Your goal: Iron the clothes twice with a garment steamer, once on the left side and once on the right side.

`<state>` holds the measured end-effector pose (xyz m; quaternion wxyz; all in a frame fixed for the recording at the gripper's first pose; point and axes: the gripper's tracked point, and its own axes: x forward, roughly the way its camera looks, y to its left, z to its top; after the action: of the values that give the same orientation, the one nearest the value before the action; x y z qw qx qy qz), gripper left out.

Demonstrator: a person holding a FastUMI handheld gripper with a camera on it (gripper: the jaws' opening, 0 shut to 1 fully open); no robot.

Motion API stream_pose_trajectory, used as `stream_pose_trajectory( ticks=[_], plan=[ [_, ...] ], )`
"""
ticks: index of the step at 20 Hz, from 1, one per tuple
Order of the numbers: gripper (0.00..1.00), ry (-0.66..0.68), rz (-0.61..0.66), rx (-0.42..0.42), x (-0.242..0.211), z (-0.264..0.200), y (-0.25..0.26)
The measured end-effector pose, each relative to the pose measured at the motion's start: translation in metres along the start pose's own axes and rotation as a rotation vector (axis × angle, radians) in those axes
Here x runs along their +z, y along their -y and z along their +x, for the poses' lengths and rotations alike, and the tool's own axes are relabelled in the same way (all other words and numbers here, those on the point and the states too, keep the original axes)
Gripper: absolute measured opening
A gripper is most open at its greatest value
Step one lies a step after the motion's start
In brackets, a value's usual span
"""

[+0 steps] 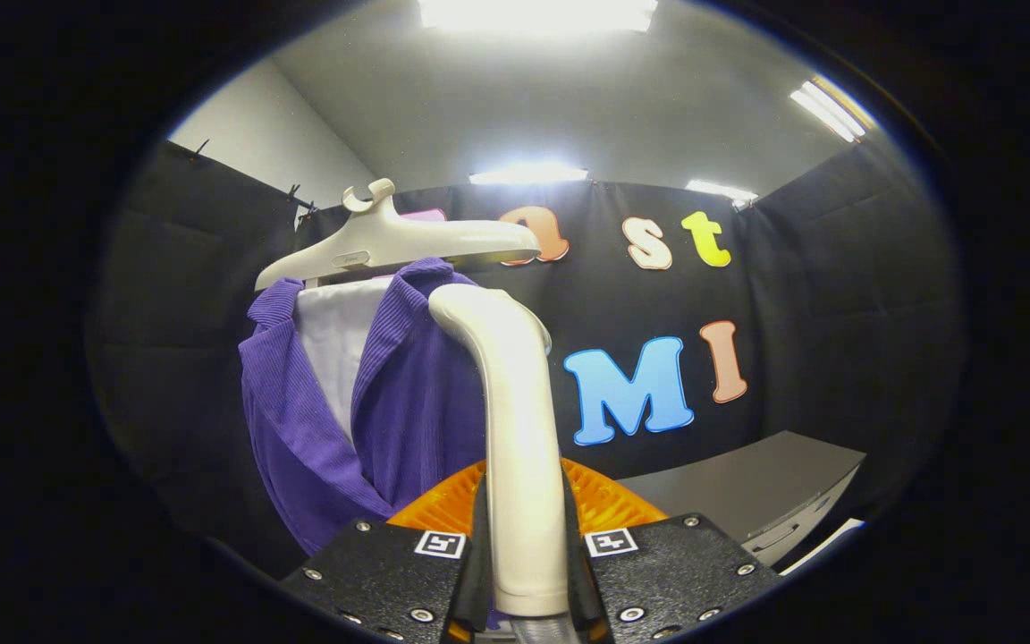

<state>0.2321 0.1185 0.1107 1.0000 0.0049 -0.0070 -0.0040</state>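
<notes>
You had the gripper (526, 546) clamped on the garment steamer's (515, 420) cream handle, both fingers pressing its sides, so the wand rose straight up between them. Its head curved over at the top, right against the purple garment (399, 402), which hung just beyond the fingers on a cream hanger (408, 241). The hanger carried a small badge, too small to read. A grey cabinet (765, 492) stood off to the right.

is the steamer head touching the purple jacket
Cannot tell. In the gripper view the steamer, gripped between both fingers, overlaps the purple jacket, hiding any contact or gap.
</notes>
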Motion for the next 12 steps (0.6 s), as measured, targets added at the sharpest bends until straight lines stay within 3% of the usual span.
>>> stream_pose_trajectory(
  ticks=[6, 12],
  plan=[
    [0.34, -0.012, -0.068, -0.039, -0.02, -0.006, 0.003],
    [0.34, -0.059, -0.125, -0.02, -0.065, -0.023, -0.002]
  ],
)
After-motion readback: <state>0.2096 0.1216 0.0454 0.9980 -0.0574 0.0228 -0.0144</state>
